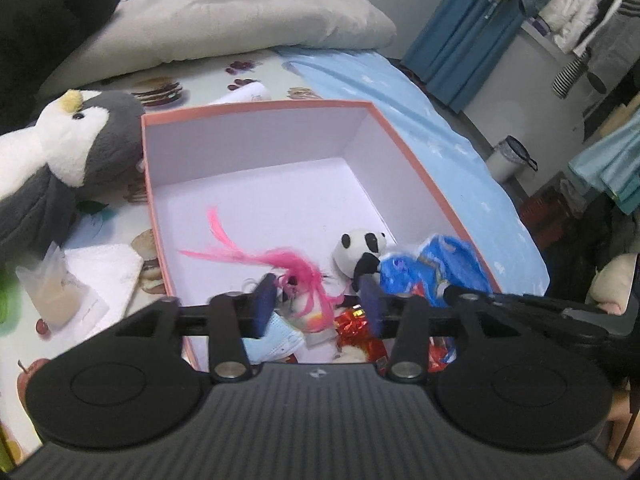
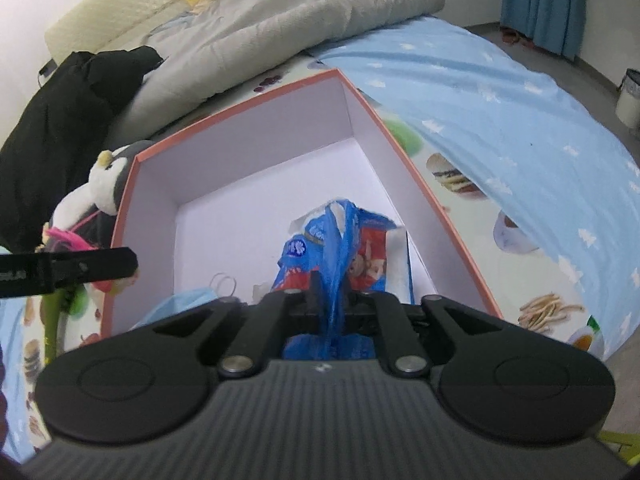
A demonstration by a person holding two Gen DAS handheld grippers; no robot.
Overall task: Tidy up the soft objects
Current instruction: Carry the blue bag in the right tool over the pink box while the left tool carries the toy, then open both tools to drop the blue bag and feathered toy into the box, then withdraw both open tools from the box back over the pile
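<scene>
1. Grippers: the right gripper (image 2: 330,304) has its fingers clamped narrowly on a twisted fold of the blue plastic bag (image 2: 340,248). The left gripper (image 1: 318,300) has its fingers moderately apart around the pink-haired toy (image 1: 308,280); whether the pads press the toy cannot be told.
2. Just below the left gripper, at the near end of the pink-rimmed box (image 1: 256,108), lie a light blue face mask (image 1: 276,340) and a red foil item (image 1: 352,320).
3. Just beyond the left gripper's right finger, a small panda plush (image 1: 360,250) sits on the box floor, touching the blue plastic bag on its right.
4. Left of the left gripper, outside the box, a white cloth (image 1: 108,276) and a clear pouch (image 1: 52,292) lie on the printed sheet (image 1: 200,76).
5. Farther left, a grey-and-white penguin plush (image 1: 80,140) leans against the outer box wall.
6. Beyond the box lie a grey duvet (image 1: 224,12) and, to the right, a light blue cover (image 1: 440,136).
</scene>
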